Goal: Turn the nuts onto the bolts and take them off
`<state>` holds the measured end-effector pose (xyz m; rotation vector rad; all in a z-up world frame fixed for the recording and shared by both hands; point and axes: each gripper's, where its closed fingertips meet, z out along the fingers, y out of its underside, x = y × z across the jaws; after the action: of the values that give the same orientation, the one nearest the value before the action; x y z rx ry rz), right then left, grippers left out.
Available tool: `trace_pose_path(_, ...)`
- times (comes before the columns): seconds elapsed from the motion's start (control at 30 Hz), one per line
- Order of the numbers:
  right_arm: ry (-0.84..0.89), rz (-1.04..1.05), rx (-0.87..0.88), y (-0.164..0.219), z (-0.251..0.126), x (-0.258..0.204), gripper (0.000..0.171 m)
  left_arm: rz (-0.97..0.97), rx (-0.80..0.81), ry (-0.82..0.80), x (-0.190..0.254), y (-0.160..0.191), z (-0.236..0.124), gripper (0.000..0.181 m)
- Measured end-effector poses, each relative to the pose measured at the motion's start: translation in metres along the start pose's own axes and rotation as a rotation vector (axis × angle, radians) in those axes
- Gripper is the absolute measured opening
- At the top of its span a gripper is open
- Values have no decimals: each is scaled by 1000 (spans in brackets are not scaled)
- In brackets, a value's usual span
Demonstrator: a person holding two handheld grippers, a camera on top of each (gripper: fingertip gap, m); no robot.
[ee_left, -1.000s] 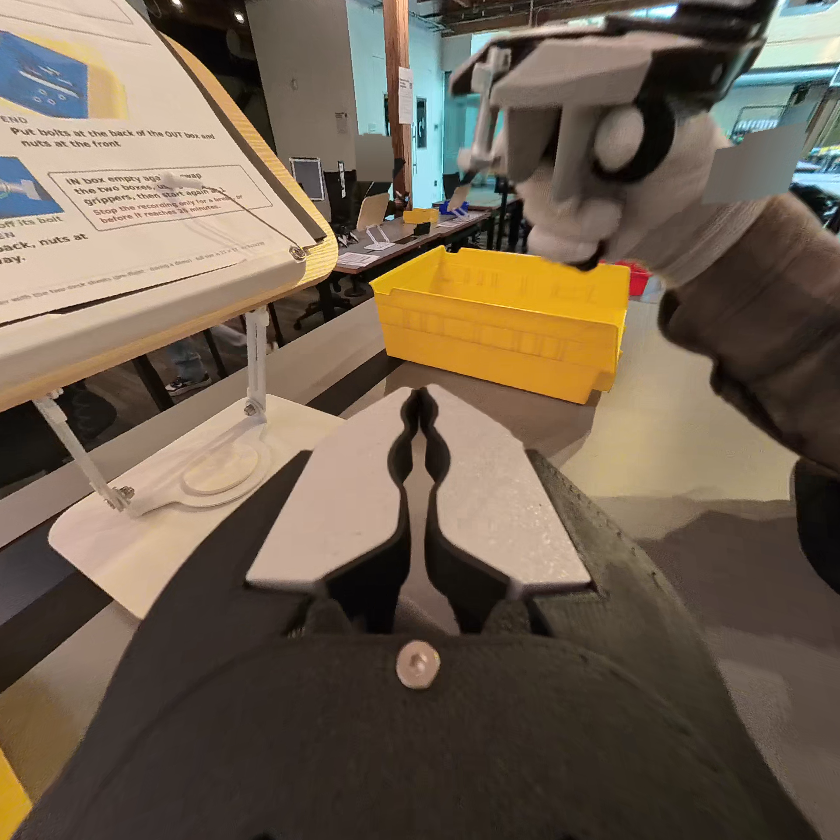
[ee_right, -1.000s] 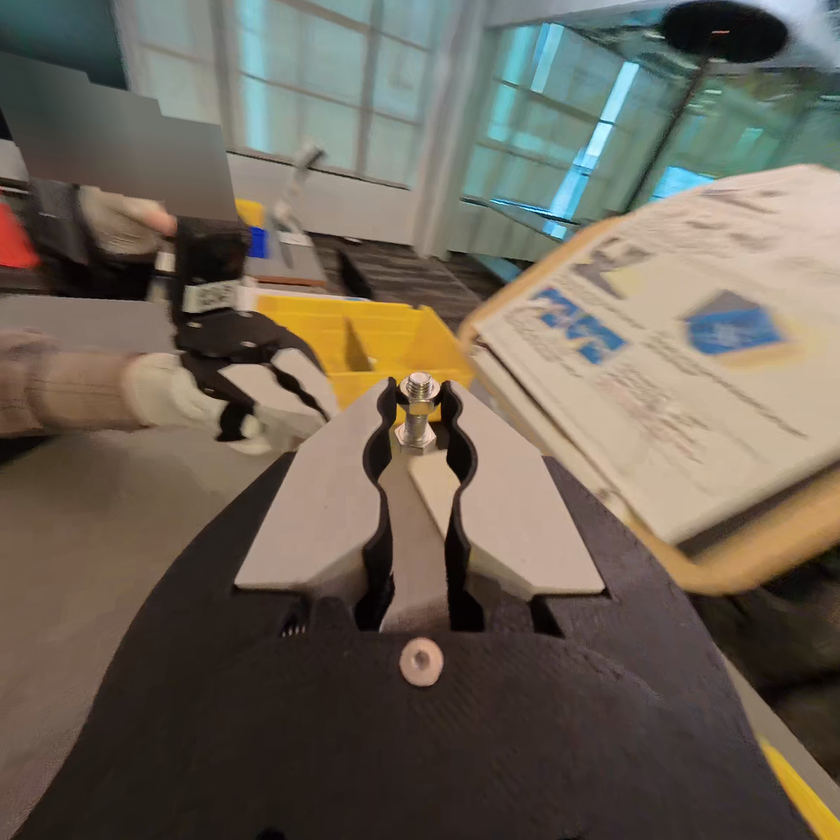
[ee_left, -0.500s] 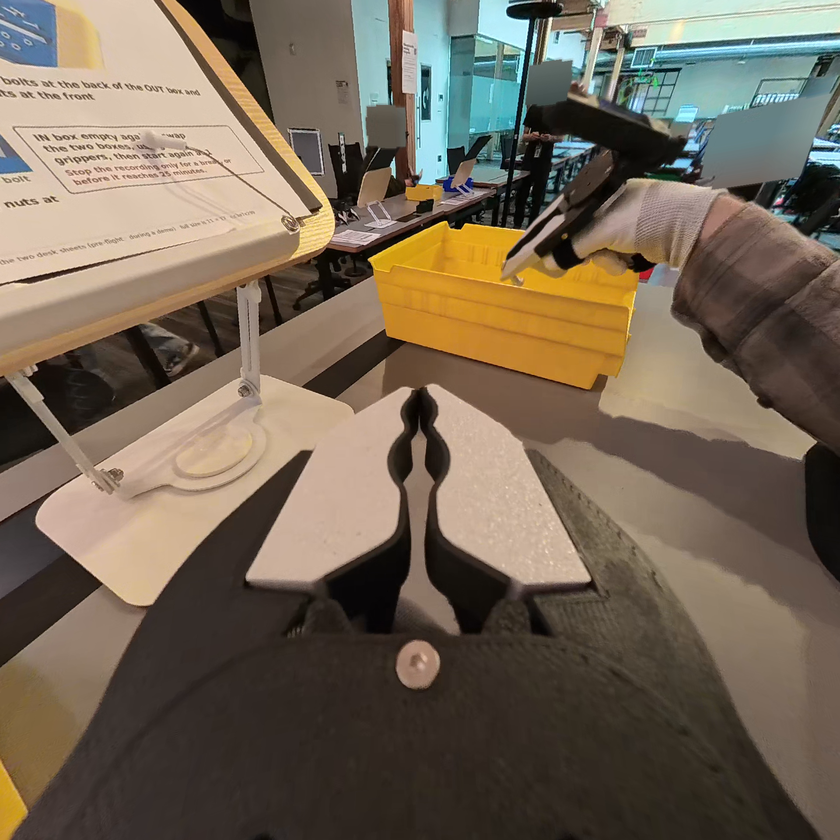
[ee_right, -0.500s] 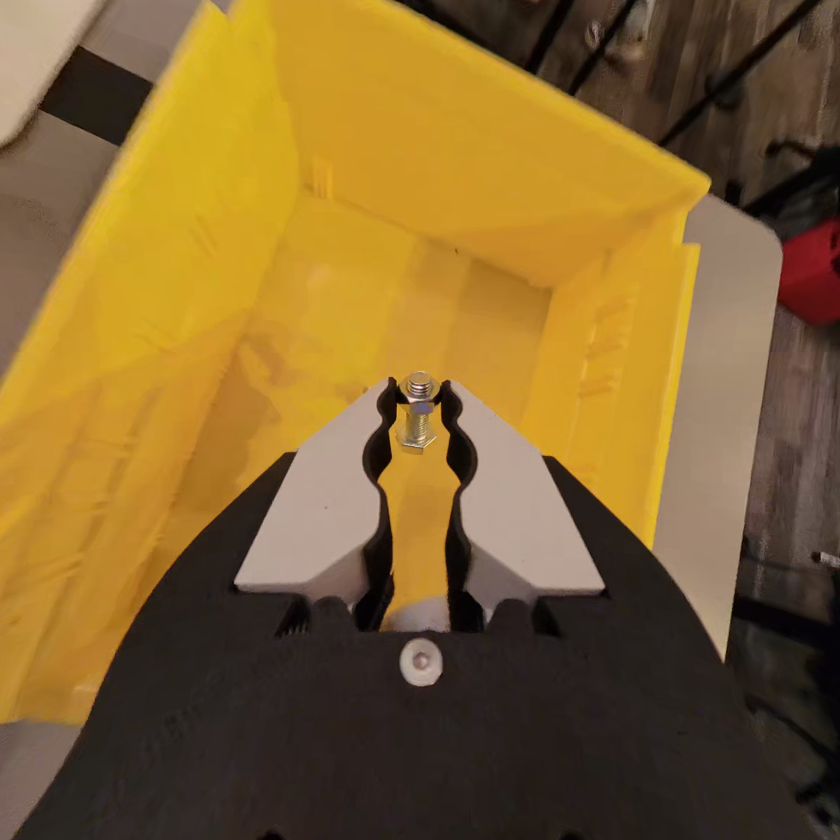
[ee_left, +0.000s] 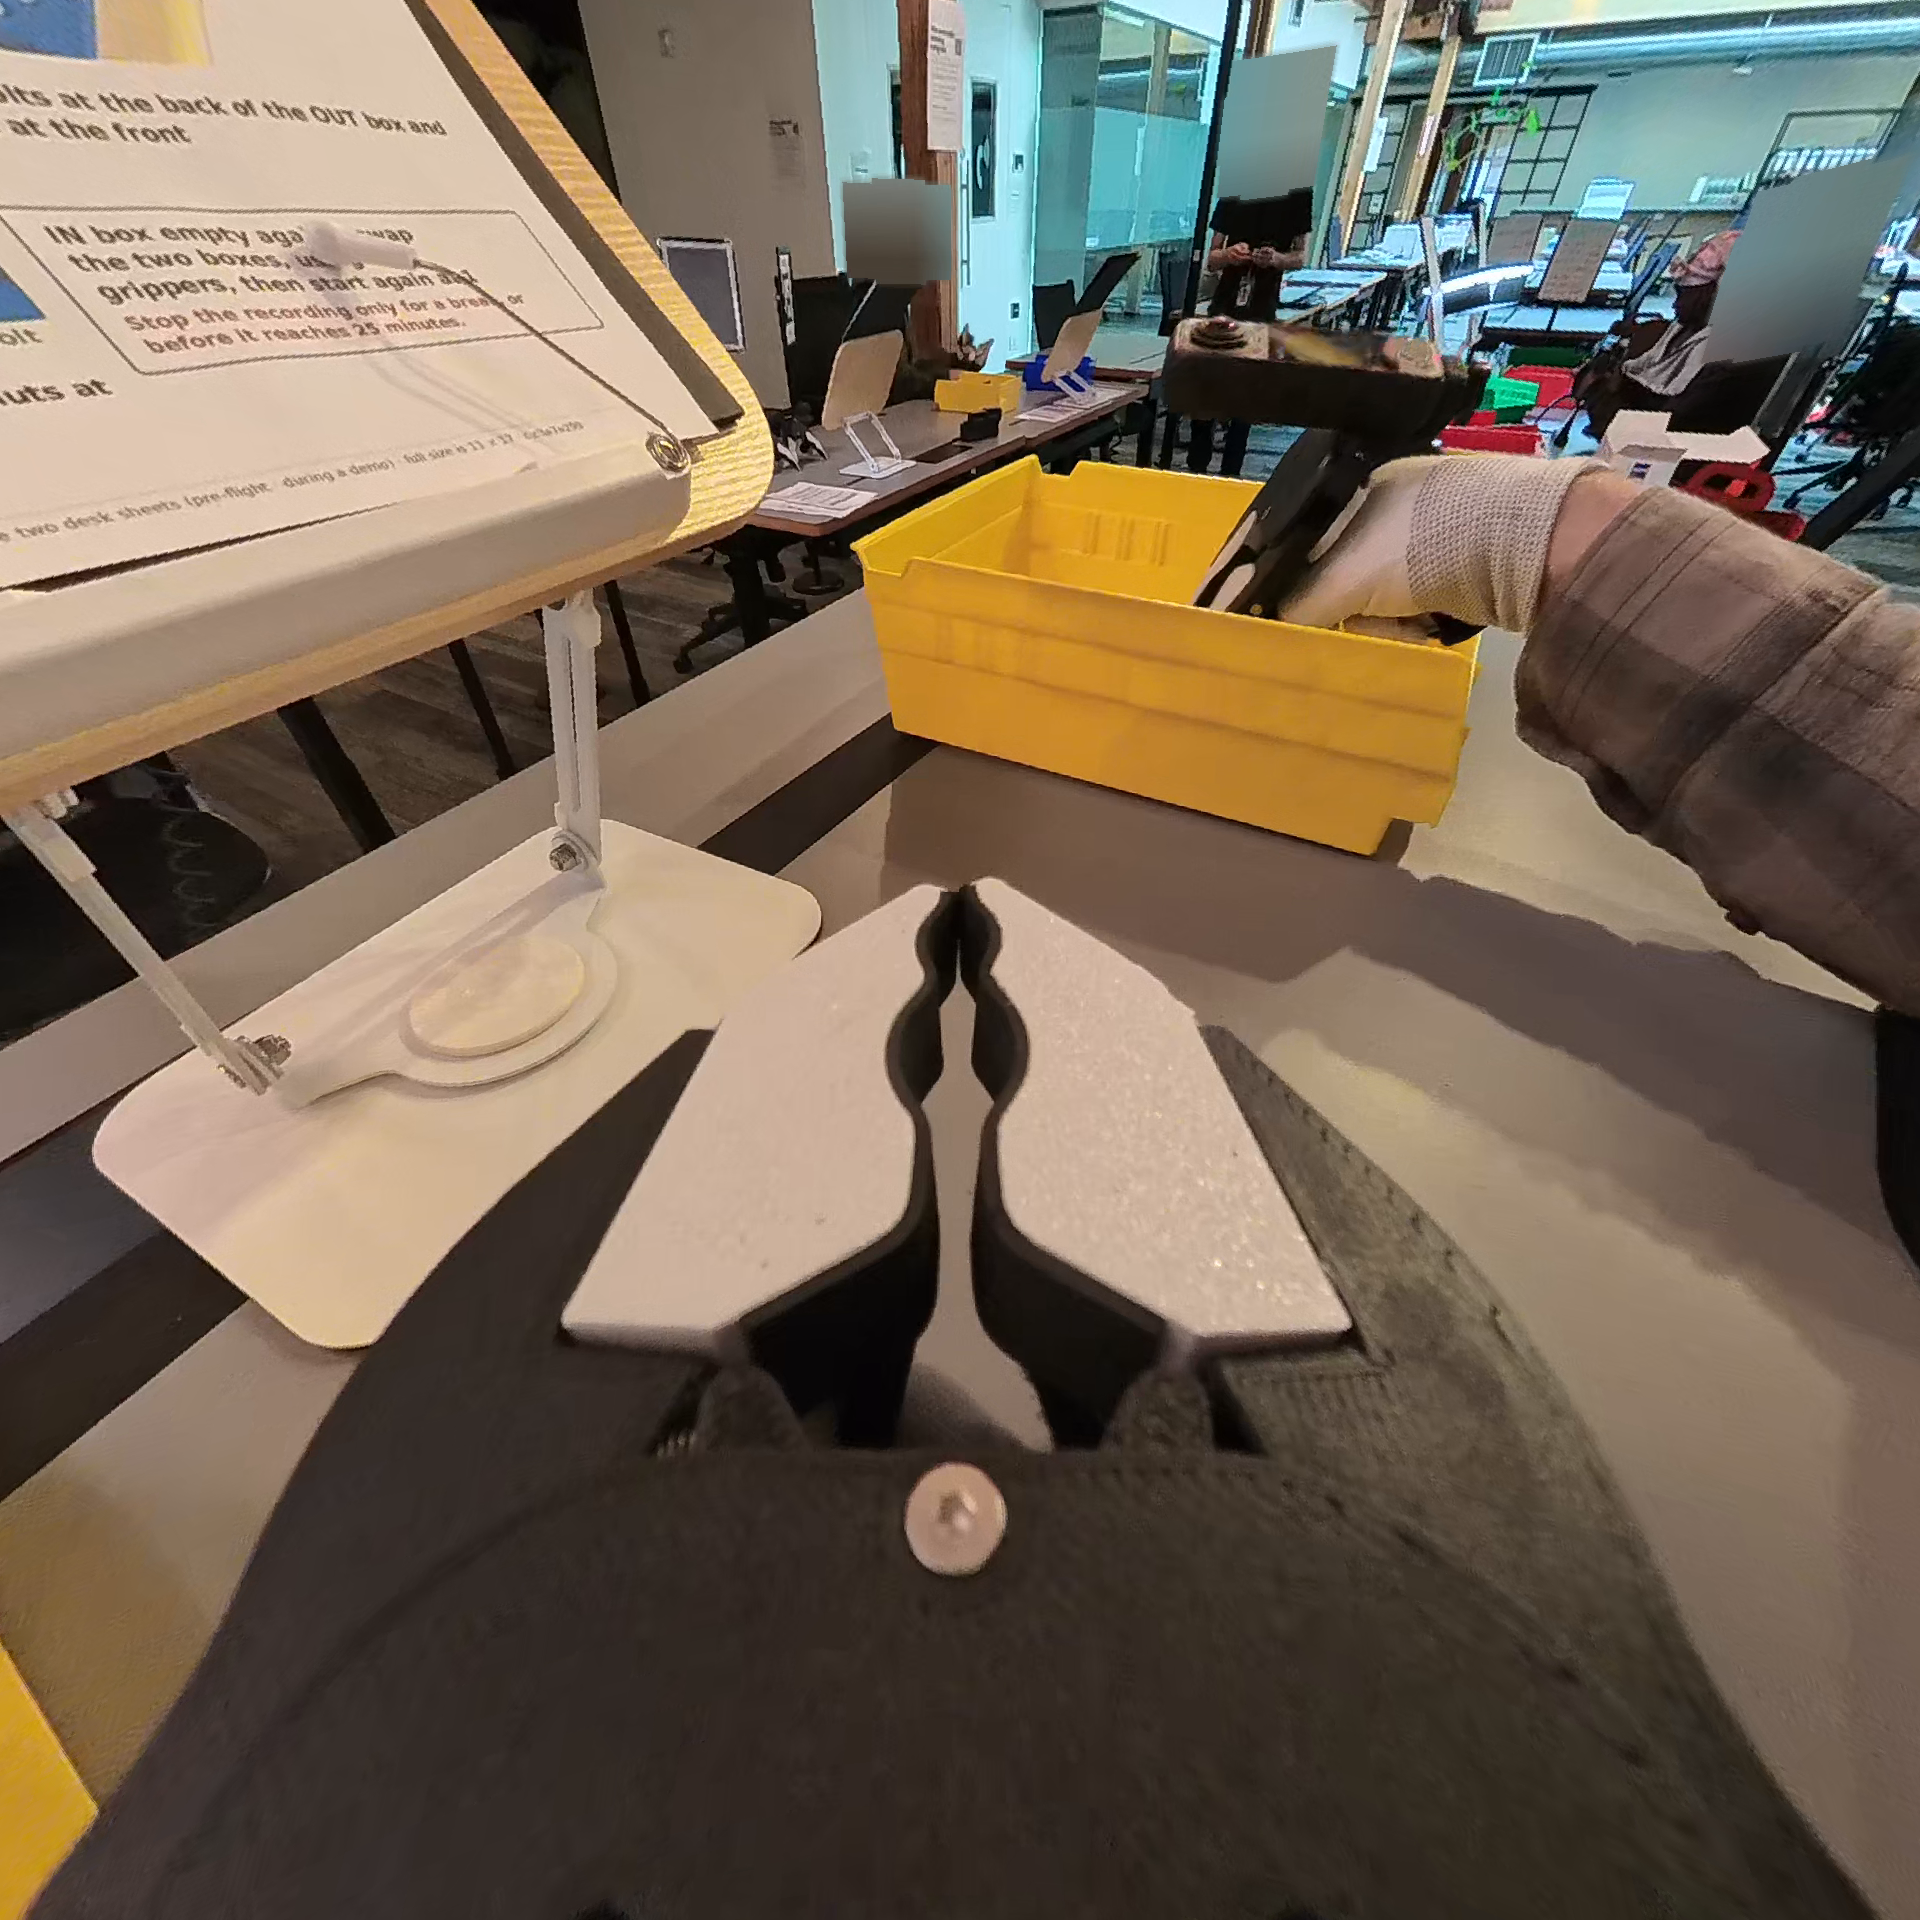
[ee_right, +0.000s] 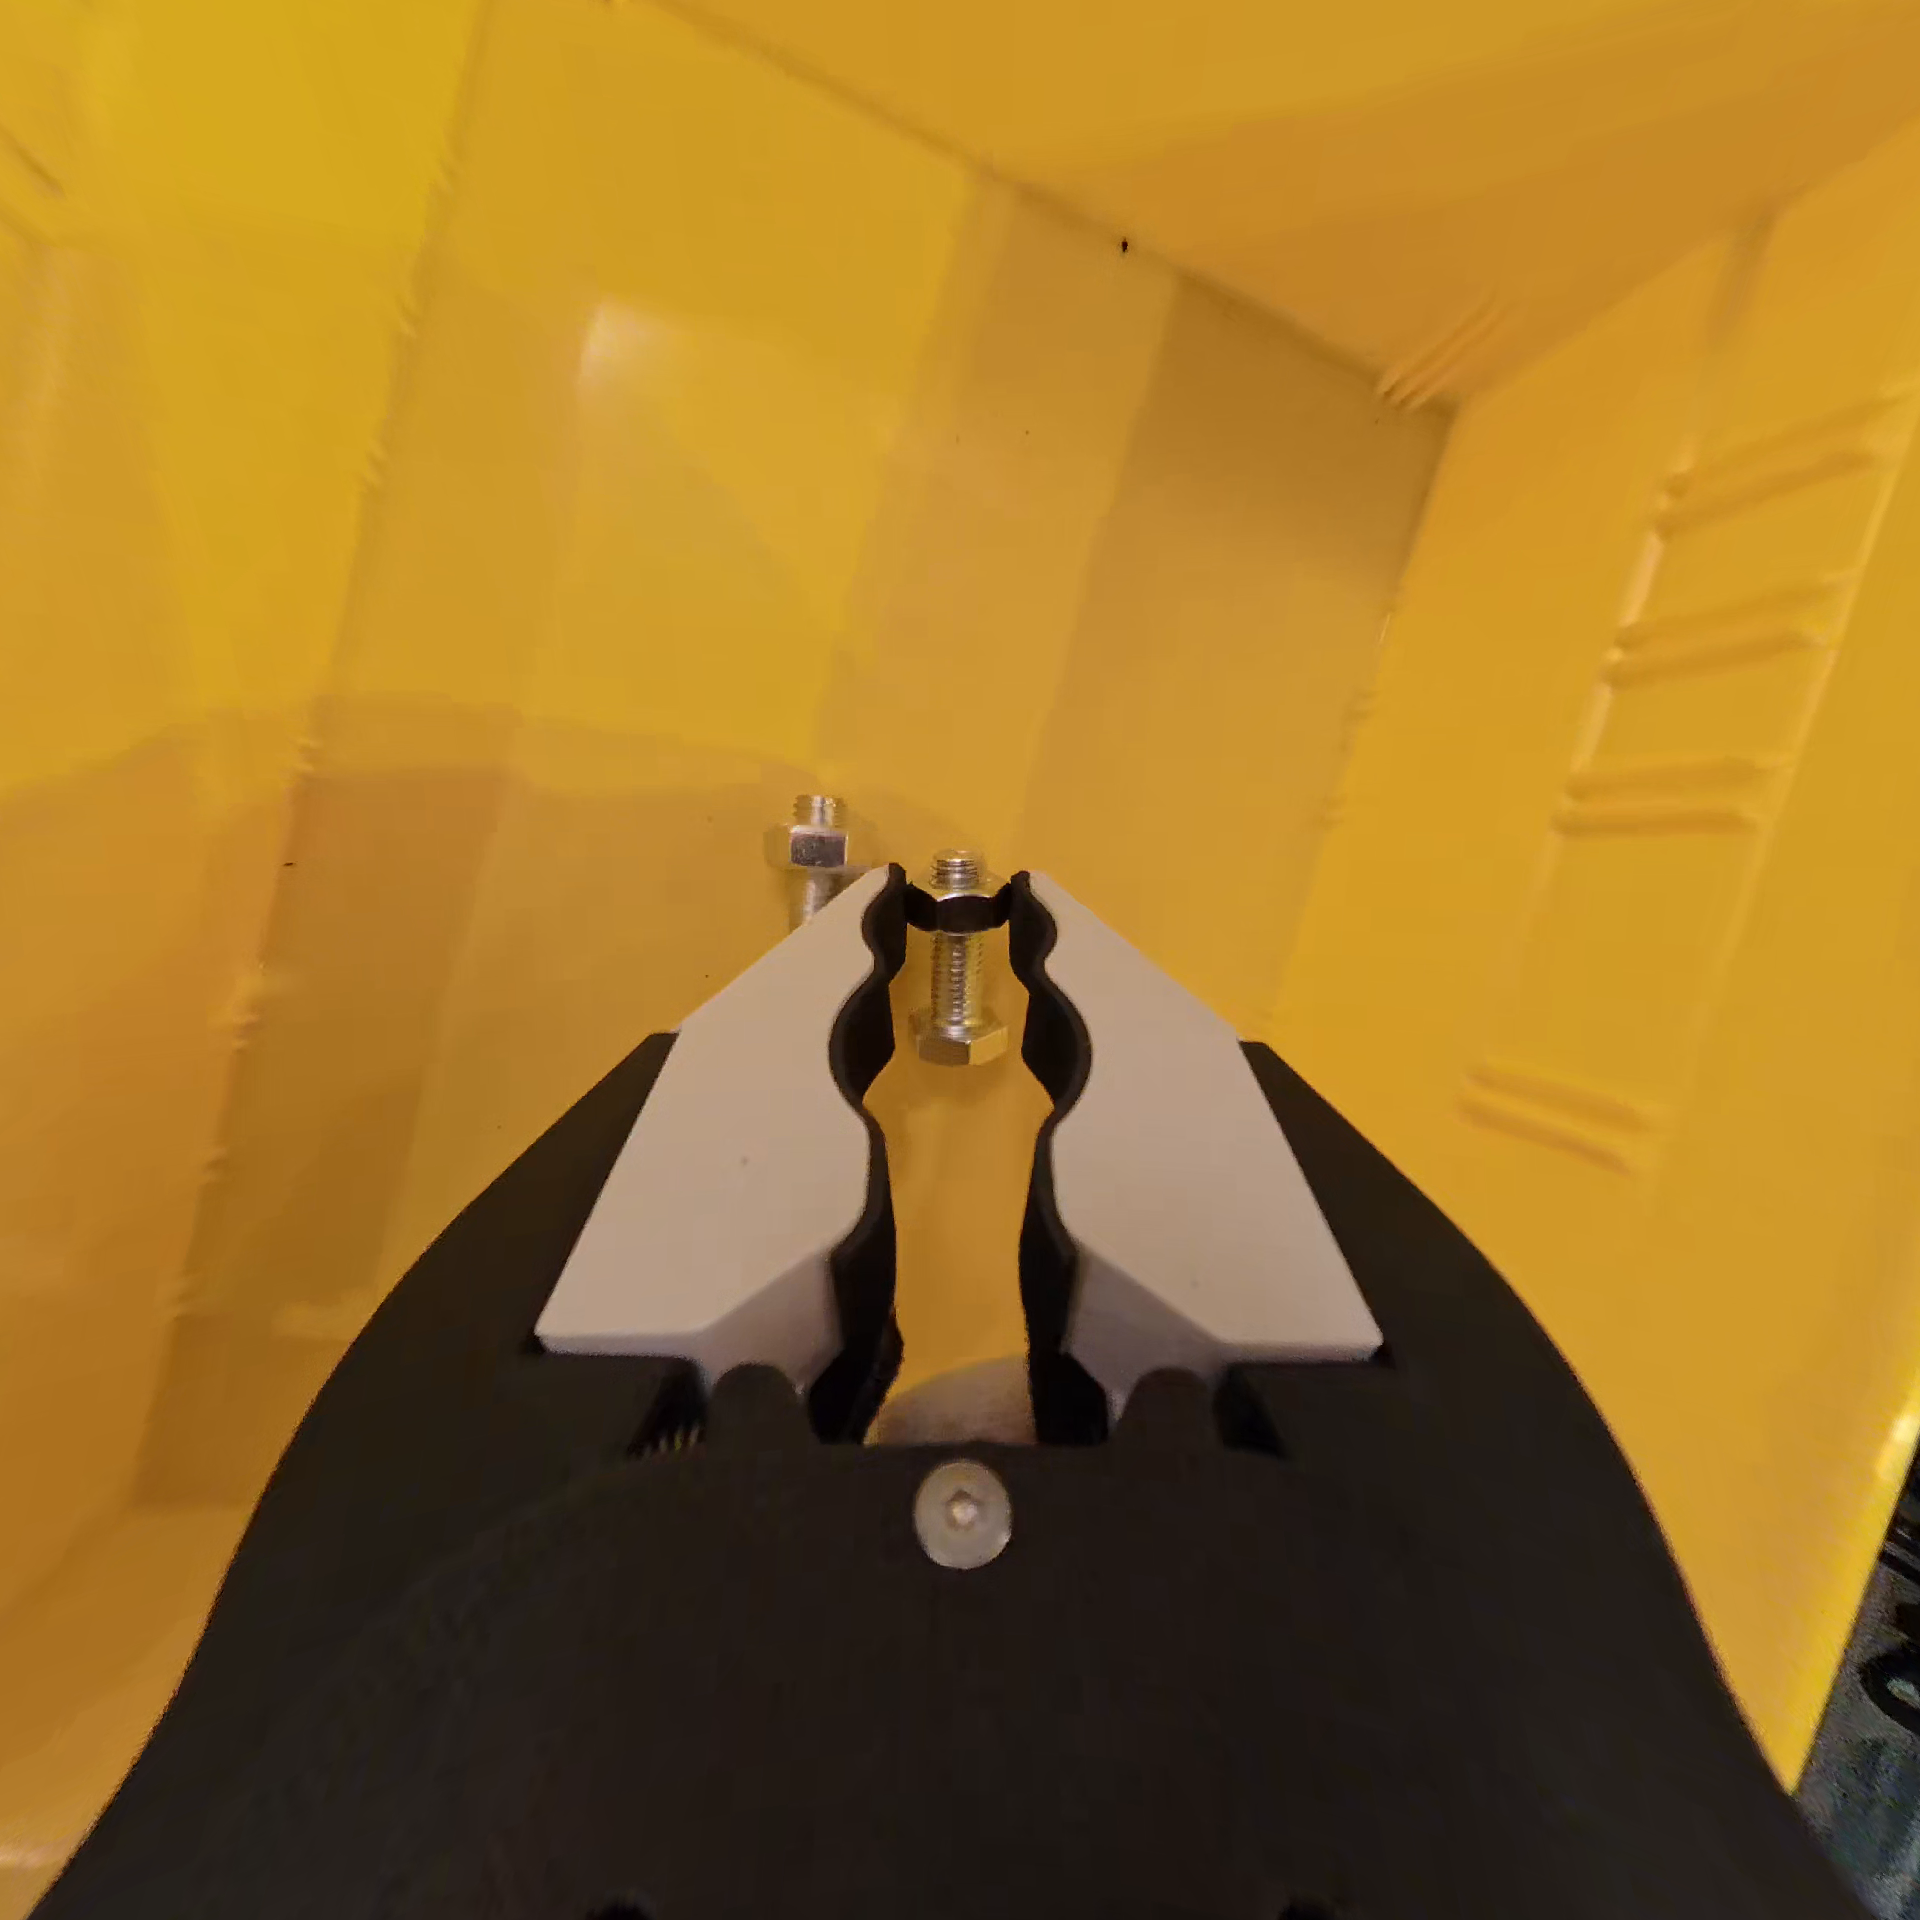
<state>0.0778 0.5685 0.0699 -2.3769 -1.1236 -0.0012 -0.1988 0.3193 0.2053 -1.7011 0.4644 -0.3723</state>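
Observation:
My right gripper (ee_right: 957,900) is shut on a silver bolt with a nut (ee_right: 957,956) threaded on it, clamping the nut between the tips, low inside the yellow bin (ee_right: 623,520). A second bolt with a nut (ee_right: 814,852) lies on the bin floor just behind the left fingertip. In the left wrist view my left gripper (ee_left: 958,914) is shut and empty above the grey table (ee_left: 1558,1195). That view shows the yellow bin (ee_left: 1143,707) farther off, with the right gripper (ee_left: 1262,551) reaching into it, its tips hidden by the wall.
A white stand (ee_left: 416,1070) carries a tilted instruction board (ee_left: 312,312) at the left of the table. A gloved hand and plaid sleeve (ee_left: 1714,707) reach across at the right. A yellow edge (ee_left: 21,1787) shows at the bottom left corner.
My right gripper swung from beside the board over to the yellow bin and went down into it, still holding the bolt with the nut. My left gripper stayed shut and nearly still.

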Motion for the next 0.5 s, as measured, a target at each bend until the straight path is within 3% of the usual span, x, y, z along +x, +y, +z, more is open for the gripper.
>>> trace_pose_path(0.1, 3, -2, 12, -2, 1, 0, 18, 0, -2, 1, 1, 0, 1, 0)
trace_pose_path(0.27, 61, -11, 39, -7, -4, 8, 37, -1, -3, 0, 1, 1, 1, 1)
trace_pose_path(0.5, 102, -21, 120, -26, -24, 11, 38, -1, 0, -5, 1, 0, 1, 0)
